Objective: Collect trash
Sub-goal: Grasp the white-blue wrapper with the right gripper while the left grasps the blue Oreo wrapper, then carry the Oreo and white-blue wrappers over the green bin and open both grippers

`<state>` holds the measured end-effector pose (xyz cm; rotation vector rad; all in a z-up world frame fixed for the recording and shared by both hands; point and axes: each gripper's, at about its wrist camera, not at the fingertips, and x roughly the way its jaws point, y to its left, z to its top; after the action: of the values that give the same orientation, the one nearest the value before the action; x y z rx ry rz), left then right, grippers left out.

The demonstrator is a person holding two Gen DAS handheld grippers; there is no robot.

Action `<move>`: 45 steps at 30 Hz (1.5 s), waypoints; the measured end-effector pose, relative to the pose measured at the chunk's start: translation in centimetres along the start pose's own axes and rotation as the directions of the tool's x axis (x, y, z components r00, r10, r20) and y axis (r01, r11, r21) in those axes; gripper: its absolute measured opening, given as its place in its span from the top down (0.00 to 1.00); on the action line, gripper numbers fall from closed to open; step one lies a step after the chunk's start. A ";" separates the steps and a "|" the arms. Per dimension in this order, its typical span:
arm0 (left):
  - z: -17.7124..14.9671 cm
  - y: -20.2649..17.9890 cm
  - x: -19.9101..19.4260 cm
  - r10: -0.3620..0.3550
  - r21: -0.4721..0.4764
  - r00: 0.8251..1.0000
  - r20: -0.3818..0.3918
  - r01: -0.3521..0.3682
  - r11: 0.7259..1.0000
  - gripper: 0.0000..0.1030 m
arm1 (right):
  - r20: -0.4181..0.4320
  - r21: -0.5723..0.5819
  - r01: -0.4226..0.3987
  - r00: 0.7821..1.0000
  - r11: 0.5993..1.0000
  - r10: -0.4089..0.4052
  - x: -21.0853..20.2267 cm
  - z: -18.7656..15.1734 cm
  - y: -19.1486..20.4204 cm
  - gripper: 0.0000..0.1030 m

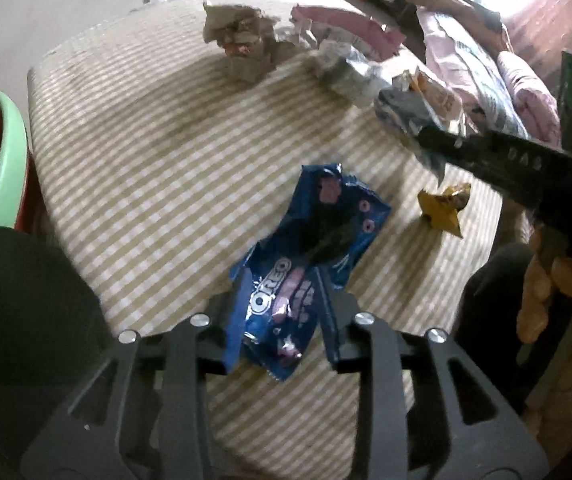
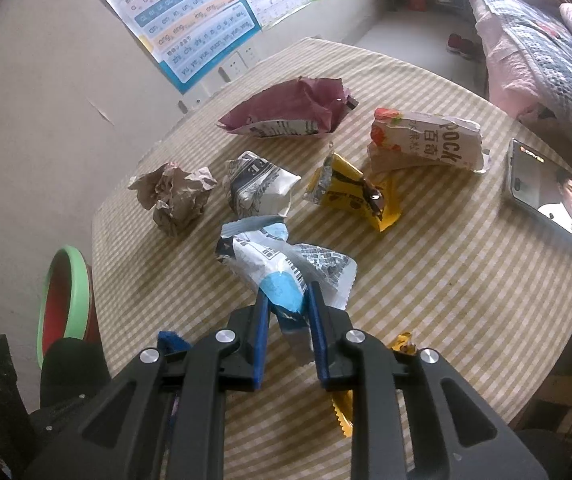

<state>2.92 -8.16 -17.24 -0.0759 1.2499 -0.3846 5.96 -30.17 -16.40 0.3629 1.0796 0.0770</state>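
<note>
Collection barely begun: right tool (image 2: 286, 300) pinches a white wrapper (image 2: 281, 264), left tool (image 1: 281, 296), part-open, straddles a blue wrapper (image 1: 306, 248) unclamped, six scraps toward twelve o'clock on the table (image 2: 466, 300).

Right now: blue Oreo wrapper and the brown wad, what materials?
Blue Oreo wrapper: likely thin plastic film, glossy; bright glints, sharp creases.
Brown wad: probably paper, matte; dense crumples, no shine.

Table (image 2: 466, 300): carries all the wrappers.
Far row: crumpled bag (image 2: 290, 110) left, Pocky box (image 2: 426, 142) right.
Middle row: paper ball (image 2: 173, 196), folded wrapper (image 2: 257, 186), snack packet (image 2: 350, 192), left to right.
Phone (image 2: 546, 196): right edge.
Bin (image 2: 65, 300): beside the table, left.
</note>
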 end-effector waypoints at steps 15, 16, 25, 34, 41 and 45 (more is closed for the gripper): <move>0.4 -2.5 2.2 0.068 0.184 0.998 0.000 -0.067 0.981 0.50 | -0.008 0.002 -0.004 1.000 1.000 0.004 0.1 0.0 0.0 0.80; 0.3 -2.4 2.3 0.067 0.180 0.998 -0.003 -0.065 0.982 0.51 | -0.009 0.001 -0.005 1.000 1.000 0.005 0.2 -0.1 0.1 0.80; 0.1 -1.4 2.2 0.058 0.141 0.998 -0.013 -0.056 0.988 1.00 | -0.012 0.001 -0.006 1.000 1.000 0.006 0.3 -0.1 0.1 0.80; 1.2 0.1 -3.9 0.056 0.044 0.983 0.175 -0.064 0.997 1.00 | 0.006 -0.027 0.005 1.000 1.000 -0.005 -0.5 -0.6 0.7 0.80; 2.7 0.0 -6.4 0.092 0.052 0.960 0.265 -0.110 0.993 1.00 | 0.034 -0.090 0.022 0.999 0.996 -0.019 -1.6 -1.4 2.5 0.80; 2.3 0.7 -4.3 0.062 0.074 0.984 0.167 -0.075 0.994 0.98 | 0.024 -0.064 0.024 0.999 0.998 -0.022 -1.5 -1.4 1.9 0.80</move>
<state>4.13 -6.41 -12.76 0.0040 1.0701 -0.3612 4.24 -28.40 -15.10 0.2928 1.0559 0.0864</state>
